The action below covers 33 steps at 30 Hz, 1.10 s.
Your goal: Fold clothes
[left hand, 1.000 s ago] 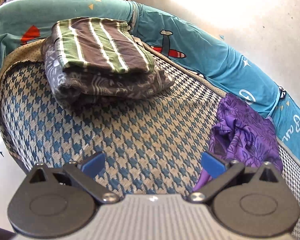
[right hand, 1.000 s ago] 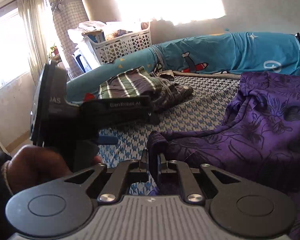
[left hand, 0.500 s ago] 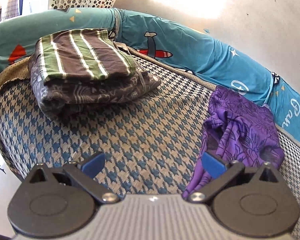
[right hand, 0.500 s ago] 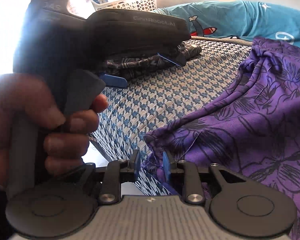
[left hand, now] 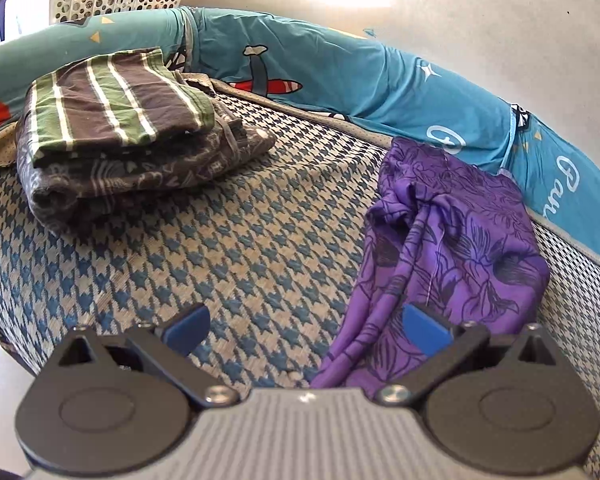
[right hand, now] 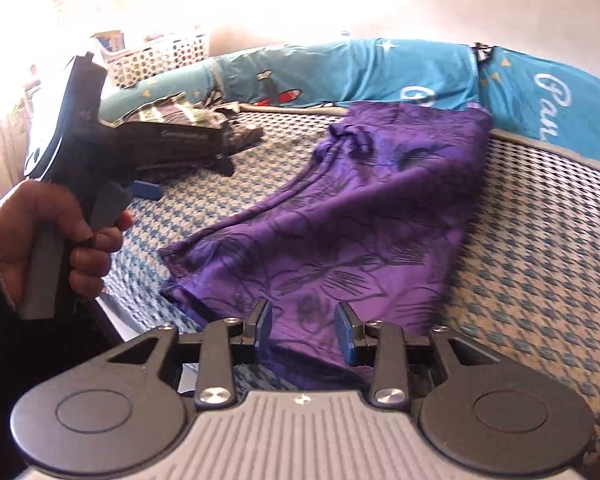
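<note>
— Where's your purple garment [right hand: 364, 216]?
— Spread loosely on the houndstooth mattress [left hand: 228, 248], right of the folded stack [left hand: 116, 136].
— And your grippers?
— Your right gripper [right hand: 305, 330] has just been opening — cloth lies between its pads, unpinched. Your left gripper [left hand: 304, 330] is spread wide, holding nothing.

Rumpled purple floral garment [right hand: 364, 216] on mattress

I see a blue-and-beige houndstooth mattress [left hand: 236, 248] bearing a folded clothes stack [left hand: 116, 132] at upper left, a purple floral garment [left hand: 452, 240] at right, and teal bolsters [left hand: 340, 76] along its far edge.
</note>
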Tool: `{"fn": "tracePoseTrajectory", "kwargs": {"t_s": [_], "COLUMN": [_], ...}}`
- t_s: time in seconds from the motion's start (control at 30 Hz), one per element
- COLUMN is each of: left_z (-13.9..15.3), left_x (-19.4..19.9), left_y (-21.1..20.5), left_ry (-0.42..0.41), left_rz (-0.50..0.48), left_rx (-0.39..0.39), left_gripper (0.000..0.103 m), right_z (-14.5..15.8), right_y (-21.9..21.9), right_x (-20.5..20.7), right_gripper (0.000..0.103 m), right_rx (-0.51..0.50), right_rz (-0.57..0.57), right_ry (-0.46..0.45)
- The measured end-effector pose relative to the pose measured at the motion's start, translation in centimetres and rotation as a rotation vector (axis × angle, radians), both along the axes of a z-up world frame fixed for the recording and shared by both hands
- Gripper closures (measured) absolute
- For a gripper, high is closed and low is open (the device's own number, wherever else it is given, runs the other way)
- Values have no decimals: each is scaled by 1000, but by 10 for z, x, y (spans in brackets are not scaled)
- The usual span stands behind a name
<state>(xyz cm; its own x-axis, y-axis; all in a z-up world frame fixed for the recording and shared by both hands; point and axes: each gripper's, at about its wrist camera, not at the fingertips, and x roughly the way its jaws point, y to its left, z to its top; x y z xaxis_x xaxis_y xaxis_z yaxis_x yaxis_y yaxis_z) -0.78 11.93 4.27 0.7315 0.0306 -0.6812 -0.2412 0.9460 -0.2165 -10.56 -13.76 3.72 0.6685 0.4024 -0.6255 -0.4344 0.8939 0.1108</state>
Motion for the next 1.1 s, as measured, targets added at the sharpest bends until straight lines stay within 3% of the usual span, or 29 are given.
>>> {"fn": "tracePoseTrajectory", "kwargs": {"t_s": [0.2, 0.37, 0.6, 0.67, 0.7, 1.1], "left_z": [-4, -9, -15, -16, -17, -21], "left_x": [2, 4, 2, 3, 3, 6], "left_y": [-10, -19, -29, -31, -31, -26], "left_ry": [14, 34, 54, 58, 59, 80], "left_rz": [-23, -52, -91, -98, -100, -78], "left_rx": [11, 24, 63, 71, 75, 57], "left_gripper": [0, 0, 0, 0, 0, 0], "right_z": [-7, -18, -41, -45, -46, -43], "right_y": [-43, -49, -55, -57, -57, -49], "right_x": [8, 22, 42, 44, 44, 22], "right_gripper": [63, 63, 63, 76, 89, 96], "right_rx": [60, 153, 254, 297, 305, 170], "right_rz": [-135, -173, -275, -291, -290, -295], "right_ry": [113, 242, 350, 375, 378, 338]}}
